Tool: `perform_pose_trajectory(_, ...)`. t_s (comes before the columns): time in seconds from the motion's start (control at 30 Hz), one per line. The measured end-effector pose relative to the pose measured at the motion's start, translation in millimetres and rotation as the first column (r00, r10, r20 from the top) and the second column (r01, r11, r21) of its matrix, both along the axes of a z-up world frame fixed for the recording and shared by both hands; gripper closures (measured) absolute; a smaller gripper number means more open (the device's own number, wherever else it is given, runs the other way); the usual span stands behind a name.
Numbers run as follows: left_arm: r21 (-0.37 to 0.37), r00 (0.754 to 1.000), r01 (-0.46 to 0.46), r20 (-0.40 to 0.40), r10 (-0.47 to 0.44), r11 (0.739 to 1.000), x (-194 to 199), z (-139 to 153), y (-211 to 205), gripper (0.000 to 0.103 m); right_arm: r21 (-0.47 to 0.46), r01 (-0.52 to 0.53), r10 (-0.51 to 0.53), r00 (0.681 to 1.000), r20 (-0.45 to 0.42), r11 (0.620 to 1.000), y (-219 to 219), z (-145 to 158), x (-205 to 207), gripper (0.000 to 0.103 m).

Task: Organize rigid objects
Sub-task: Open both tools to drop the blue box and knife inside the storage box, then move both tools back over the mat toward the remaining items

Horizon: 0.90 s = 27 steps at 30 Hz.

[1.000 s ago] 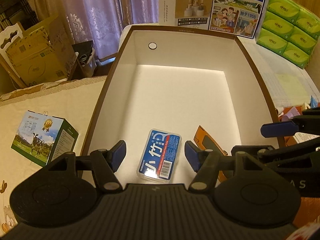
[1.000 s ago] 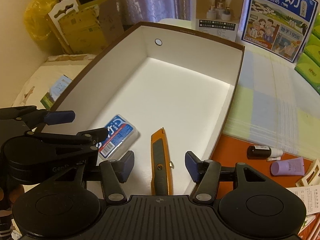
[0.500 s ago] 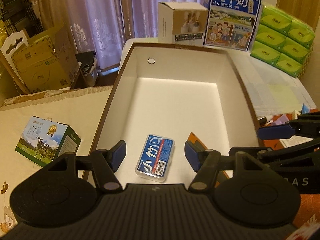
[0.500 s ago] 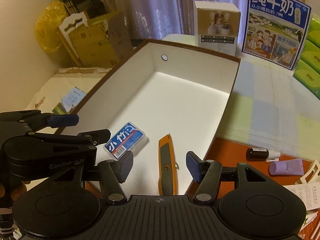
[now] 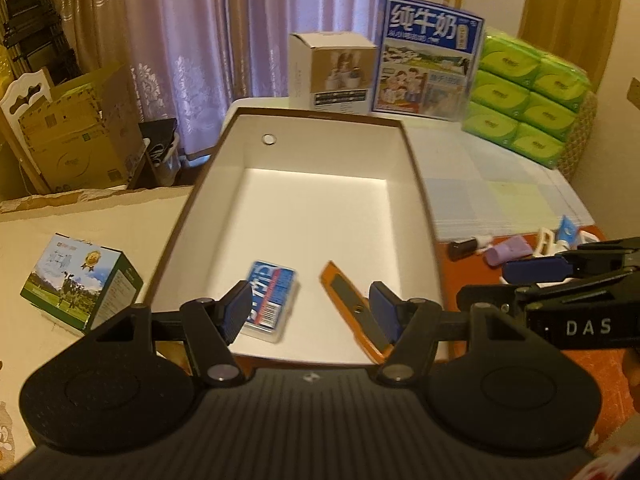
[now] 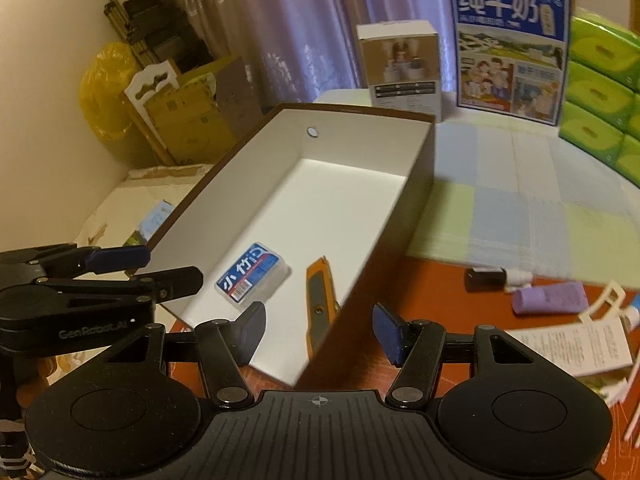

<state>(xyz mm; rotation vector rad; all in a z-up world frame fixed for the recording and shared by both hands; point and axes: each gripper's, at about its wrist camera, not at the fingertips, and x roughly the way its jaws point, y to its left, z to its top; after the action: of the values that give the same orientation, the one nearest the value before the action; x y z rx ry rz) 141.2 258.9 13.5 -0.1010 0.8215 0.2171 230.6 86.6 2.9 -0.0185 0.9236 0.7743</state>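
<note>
Two rigid items in white storage box (image 5: 312, 216), near end; orange utility knife (image 6: 318, 300): stiff, slim, grip mid-body across its width; blue-labelled plastic case (image 6: 252, 274): light, slick, take by long edges; left tool (image 5: 310, 310), right tool (image 6: 320, 330): both parted, empty.

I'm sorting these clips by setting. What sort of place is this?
Most likely a room in a home: lace curtains at the back, stacked green tissue packs and a milk carton box on a cloth-covered table.
</note>
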Motion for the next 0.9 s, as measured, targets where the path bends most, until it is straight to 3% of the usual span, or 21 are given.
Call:
perform_pose_trajectory(0.47,-0.036,0.992,0.127,0.02,-0.126,0.991,-12,5,-74,0.042,0.03,0.093,-0.092,0.995,-0.029,0.995,-92,2,-20,0.046)
perform_pose_trajectory(0.9,-0.056,0.957,0.289,0.009,-0.289,0.956,9,-2,-144,0.042,-0.009,0.257,-0.257,0.964,-0.071,0.966,-182,-13,-20,0.046)
